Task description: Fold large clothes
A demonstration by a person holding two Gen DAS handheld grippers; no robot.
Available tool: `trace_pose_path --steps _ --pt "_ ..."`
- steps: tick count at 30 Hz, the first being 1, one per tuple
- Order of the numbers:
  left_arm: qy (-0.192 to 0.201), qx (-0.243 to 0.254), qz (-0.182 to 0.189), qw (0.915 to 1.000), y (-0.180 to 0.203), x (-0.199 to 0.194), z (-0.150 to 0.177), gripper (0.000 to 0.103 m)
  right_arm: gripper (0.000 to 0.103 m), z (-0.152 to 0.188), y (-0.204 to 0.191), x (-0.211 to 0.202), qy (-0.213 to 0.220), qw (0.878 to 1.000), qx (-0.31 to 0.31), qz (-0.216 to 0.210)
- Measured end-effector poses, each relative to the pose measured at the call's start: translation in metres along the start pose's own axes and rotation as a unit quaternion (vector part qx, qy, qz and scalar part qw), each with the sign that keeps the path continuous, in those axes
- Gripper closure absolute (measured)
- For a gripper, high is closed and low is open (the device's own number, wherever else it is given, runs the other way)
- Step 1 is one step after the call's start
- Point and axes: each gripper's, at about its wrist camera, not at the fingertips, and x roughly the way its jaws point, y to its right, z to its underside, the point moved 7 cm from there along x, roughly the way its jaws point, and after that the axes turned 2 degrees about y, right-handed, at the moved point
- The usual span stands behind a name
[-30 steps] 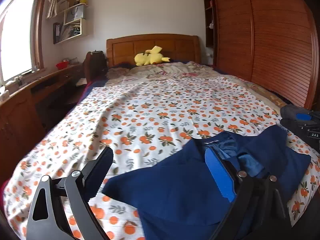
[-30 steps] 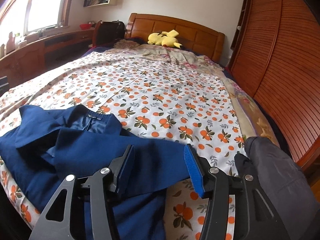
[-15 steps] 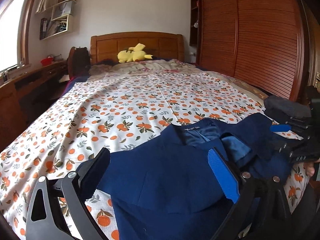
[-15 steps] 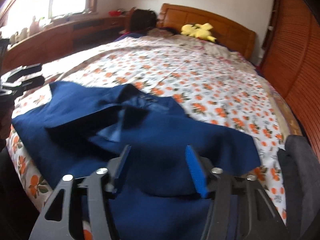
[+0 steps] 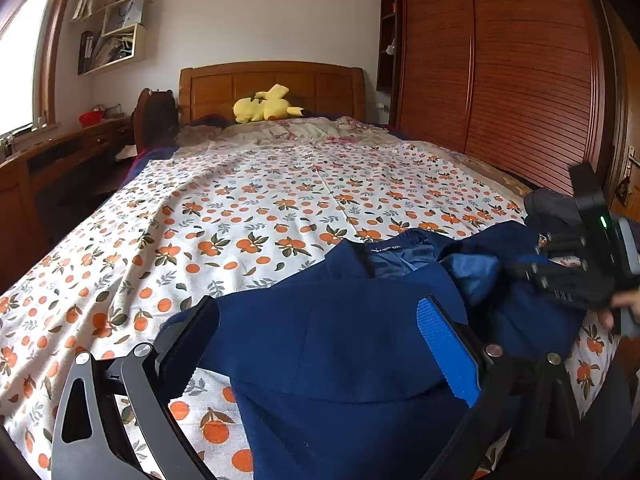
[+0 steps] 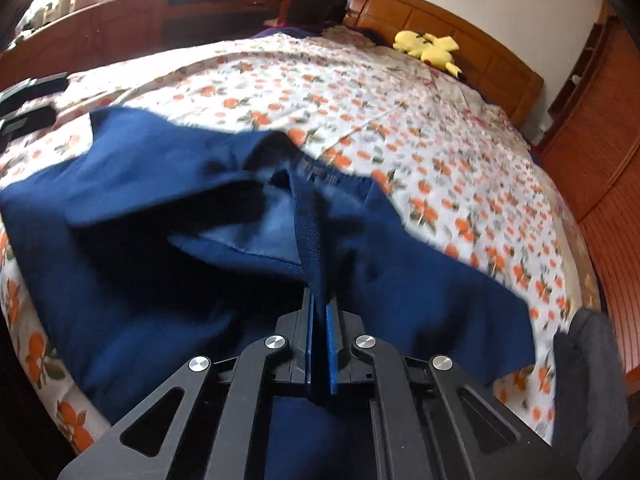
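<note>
A navy jacket (image 5: 352, 344) lies crumpled near the foot of the bed (image 5: 248, 208), its collar and label facing the headboard. My left gripper (image 5: 318, 308) hangs open just above the jacket's left part, one finger past its left edge, nothing pinched. In the right wrist view the jacket (image 6: 132, 248) fills the near half of the picture. My right gripper (image 6: 320, 312) is shut on a raised fold of the jacket just below the collar. In the left wrist view the right gripper (image 5: 516, 270) comes in from the right, held by a hand.
A dark grey garment (image 5: 548, 204) lies on the bed's right corner, also in the right wrist view (image 6: 588, 364). A yellow plush toy (image 5: 264, 108) rests by the wooden headboard. A wooden wardrobe (image 5: 500, 72) stands on the right, a desk (image 5: 60, 156) on the left.
My right gripper swung left over the jacket and closed on a fold near the collar. The left gripper sank a little closer to the jacket and stayed open.
</note>
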Motion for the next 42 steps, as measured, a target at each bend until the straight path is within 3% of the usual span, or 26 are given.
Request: trace_pose_path --steps 9,19,21,23,27,30,35,42 --pt "0.003 -0.007 -0.006 1.0 -0.01 -0.004 -0.001 0.003 0.099 -0.078 0.026 0.035 0.015 0.999 -0.021 0.041" --pt "0.002 -0.015 -0.011 0.9998 -0.018 -0.006 -0.001 0.003 0.096 -0.117 0.043 0.093 -0.013 0.998 -0.024 0.061" --pt "0.003 -0.016 -0.011 0.9998 -0.019 -0.007 -0.002 0.003 0.09 -0.123 0.046 0.098 -0.013 0.997 -0.02 0.069" --pt "0.004 -0.017 -0.011 0.9998 -0.019 -0.007 -0.002 0.003 0.067 -0.127 0.051 0.1 -0.008 0.997 -0.007 0.082" --pt "0.003 -0.013 -0.012 0.9998 -0.017 -0.006 -0.002 0.003 0.052 -0.135 0.063 0.089 0.026 0.993 0.012 0.114" --pt "0.003 -0.012 -0.015 0.9998 -0.018 -0.007 -0.002 0.003 0.052 -0.142 0.064 0.074 0.047 0.994 0.037 0.09" --pt "0.005 -0.016 -0.02 0.9997 -0.025 -0.01 -0.003 0.003 0.051 -0.139 0.022 0.045 0.074 0.997 0.017 0.012" --pt "0.007 -0.022 -0.027 0.9994 -0.033 -0.013 -0.002 0.003 0.047 -0.109 -0.024 0.021 0.064 0.995 0.043 -0.063"
